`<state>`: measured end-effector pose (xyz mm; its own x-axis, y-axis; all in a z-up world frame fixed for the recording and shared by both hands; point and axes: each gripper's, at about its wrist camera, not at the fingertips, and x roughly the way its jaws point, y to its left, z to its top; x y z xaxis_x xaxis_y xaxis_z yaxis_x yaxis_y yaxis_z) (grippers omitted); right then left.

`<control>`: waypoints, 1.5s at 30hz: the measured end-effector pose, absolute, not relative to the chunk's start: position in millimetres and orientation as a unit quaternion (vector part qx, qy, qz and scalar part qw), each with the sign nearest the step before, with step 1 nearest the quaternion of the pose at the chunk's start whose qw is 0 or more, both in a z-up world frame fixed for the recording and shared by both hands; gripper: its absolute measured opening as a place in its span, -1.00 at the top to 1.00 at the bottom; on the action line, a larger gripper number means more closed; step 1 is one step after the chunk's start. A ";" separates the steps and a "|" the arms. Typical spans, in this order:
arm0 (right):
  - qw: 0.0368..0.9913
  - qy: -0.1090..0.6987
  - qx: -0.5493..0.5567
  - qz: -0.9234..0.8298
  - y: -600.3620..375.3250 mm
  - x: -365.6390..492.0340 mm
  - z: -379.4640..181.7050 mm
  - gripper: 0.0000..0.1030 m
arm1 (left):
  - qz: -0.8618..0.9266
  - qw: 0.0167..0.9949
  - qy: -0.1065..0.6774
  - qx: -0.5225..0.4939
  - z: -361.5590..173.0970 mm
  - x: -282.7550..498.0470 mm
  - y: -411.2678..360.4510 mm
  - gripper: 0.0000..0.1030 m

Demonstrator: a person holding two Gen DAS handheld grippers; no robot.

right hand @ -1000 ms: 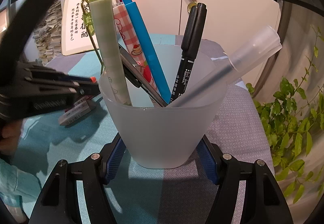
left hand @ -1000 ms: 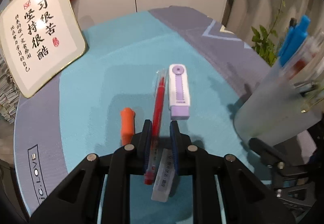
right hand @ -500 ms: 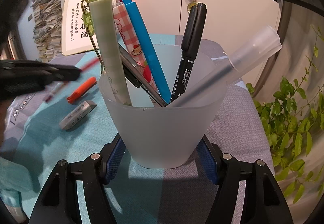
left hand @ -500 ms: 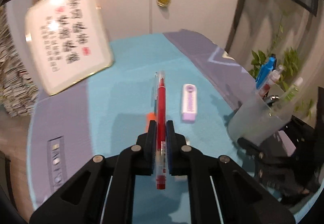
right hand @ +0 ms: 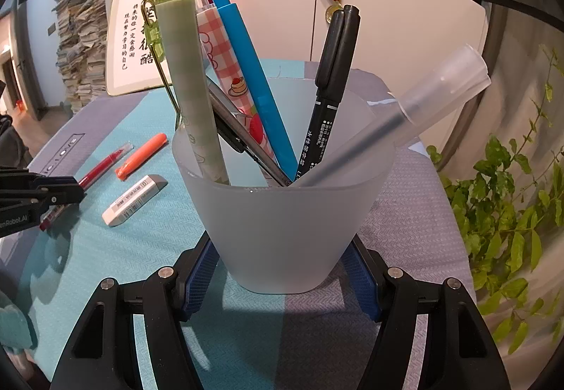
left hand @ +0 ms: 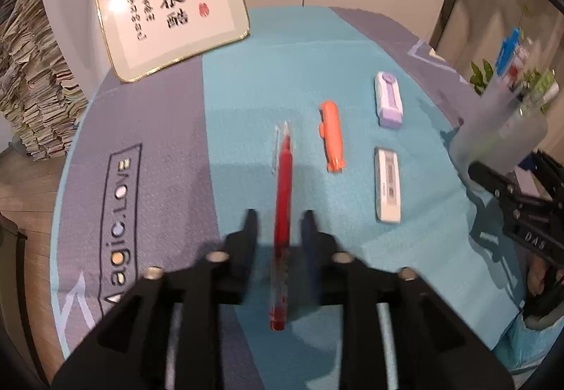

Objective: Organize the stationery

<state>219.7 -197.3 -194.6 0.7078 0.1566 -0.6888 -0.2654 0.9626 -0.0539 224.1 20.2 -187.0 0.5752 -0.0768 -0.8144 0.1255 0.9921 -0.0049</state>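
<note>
Claw (left hand: 278, 226) tilted down, opening over pen (left hand: 283, 185)

The right gripper (right hand: 280, 275) clamps the frosted pen cup (right hand: 282, 214) between its fingers (right hand: 197, 279); a white eraser (right hand: 134, 199) lies left of them.

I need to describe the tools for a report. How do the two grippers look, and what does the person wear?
Both grippers are black, angular frames with silver screw heads. The left gripper has slim dark fingers. The right gripper has blue ribbed pads. White lettering is printed on the side of the left gripper, seen from the right wrist view. A light blue sleeve shows at the edge.
</note>
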 end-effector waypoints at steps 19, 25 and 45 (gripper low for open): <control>0.919 0.369 -0.066 0.119 -197.6 222.1 -194.1 -0.35 | -0.077 0.876 0.470 0.074 -193.2 293.5 2.1 0.77; 0.919 0.371 -0.066 0.119 -197.8 223.2 -194.3 -0.35 | -0.078 0.897 0.433 0.050 -161.1 275.0 6.4 0.77; 0.920 0.369 -0.071 0.116 -198.2 222.9 -195.3 -0.35 | -0.171 0.961 0.218 -0.026 -5.9 196.5 -25.4 0.78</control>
<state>222.9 -198.2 -195.3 0.7012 0.1610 -0.6945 -0.2654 0.9631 -0.0447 196.5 -25.4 -5.9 0.8467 -0.3388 -0.4103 0.3164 0.9405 -0.1236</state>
